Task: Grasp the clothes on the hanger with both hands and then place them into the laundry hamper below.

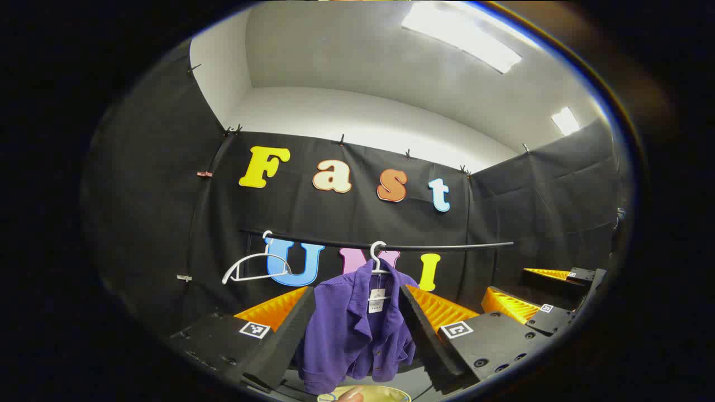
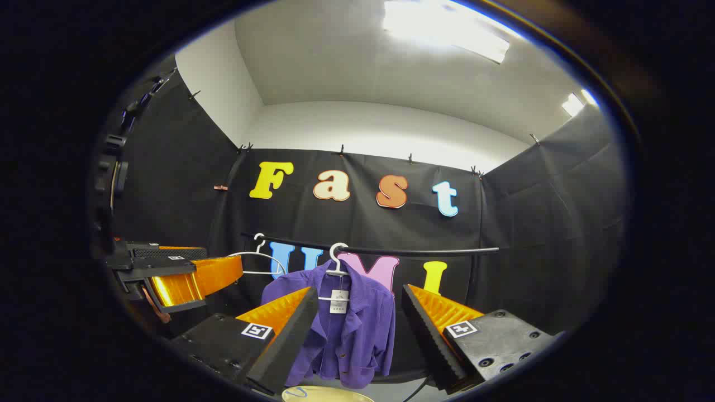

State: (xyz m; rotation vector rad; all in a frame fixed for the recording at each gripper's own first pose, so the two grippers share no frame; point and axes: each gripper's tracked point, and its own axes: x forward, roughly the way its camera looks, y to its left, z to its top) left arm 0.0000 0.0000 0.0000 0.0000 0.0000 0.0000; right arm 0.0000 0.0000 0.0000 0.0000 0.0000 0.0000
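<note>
A purple shirt (image 1: 352, 329) with a white tag hangs on a white hanger (image 1: 379, 262) from a black rail (image 1: 447, 246). My left gripper (image 1: 357, 298) stands open, its fingers framing the shirt from a short way off. The right gripper view shows the same purple shirt (image 2: 349, 335) on its hanger (image 2: 337, 262), and my right gripper (image 2: 357, 298) is open too, aimed at the shirt with a gap to it. The pale rim of the laundry hamper (image 1: 368, 393) peeks in below the shirt; that hamper (image 2: 327, 394) appears likewise in the right gripper view.
An empty white hanger (image 1: 254, 265) hangs on the rail left of the shirt. The other gripper (image 1: 536, 301) sits at the right of the left gripper view, and the left one (image 2: 173, 279) at the left of the right gripper view. Black cloth walls enclose the booth.
</note>
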